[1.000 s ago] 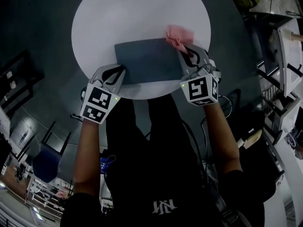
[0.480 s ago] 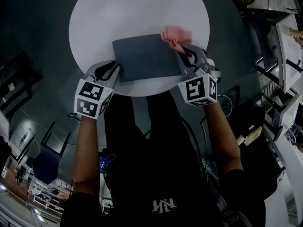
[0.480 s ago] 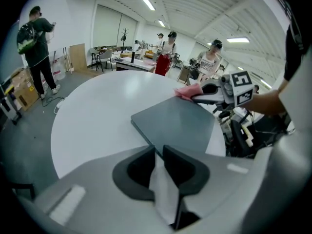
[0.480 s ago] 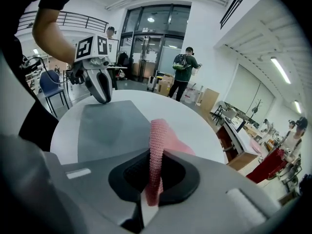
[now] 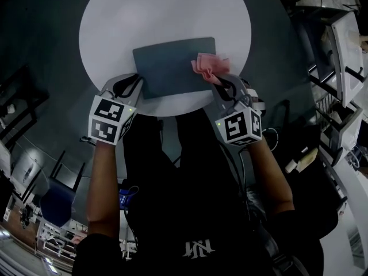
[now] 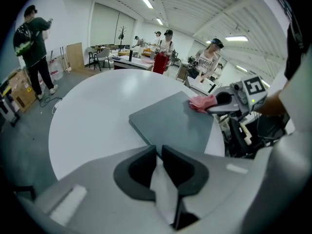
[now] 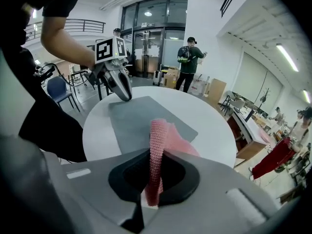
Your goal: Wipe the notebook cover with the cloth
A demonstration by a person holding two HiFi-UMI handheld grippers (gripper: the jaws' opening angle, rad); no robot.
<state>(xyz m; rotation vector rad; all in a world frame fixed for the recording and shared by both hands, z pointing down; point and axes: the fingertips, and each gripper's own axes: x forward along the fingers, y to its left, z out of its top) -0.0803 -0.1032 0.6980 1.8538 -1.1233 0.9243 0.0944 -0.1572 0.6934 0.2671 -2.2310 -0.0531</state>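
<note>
A dark grey notebook (image 5: 169,65) lies flat on the round white table (image 5: 115,16). My right gripper (image 5: 220,80) is shut on a pink knitted cloth (image 5: 207,65), which rests on the near right part of the cover. In the right gripper view the cloth (image 7: 161,133) stands up between the jaws above the notebook (image 7: 134,118). My left gripper (image 5: 139,87) is shut, its tips at the notebook's near left corner. The left gripper view shows that corner (image 6: 168,123) just ahead of the narrow slit between the jaws, with the cloth (image 6: 201,102) at the far end.
The table's near edge (image 5: 172,112) runs right under both grippers. A blue chair (image 5: 54,197) stands at the lower left, desks and shelving (image 5: 345,56) at the right. Several people (image 7: 187,69) stand about the room, away from the table.
My right gripper has drawn the cloth from the notebook's far right corner back toward me and onto the cover. The left gripper has stayed at the near left corner.
</note>
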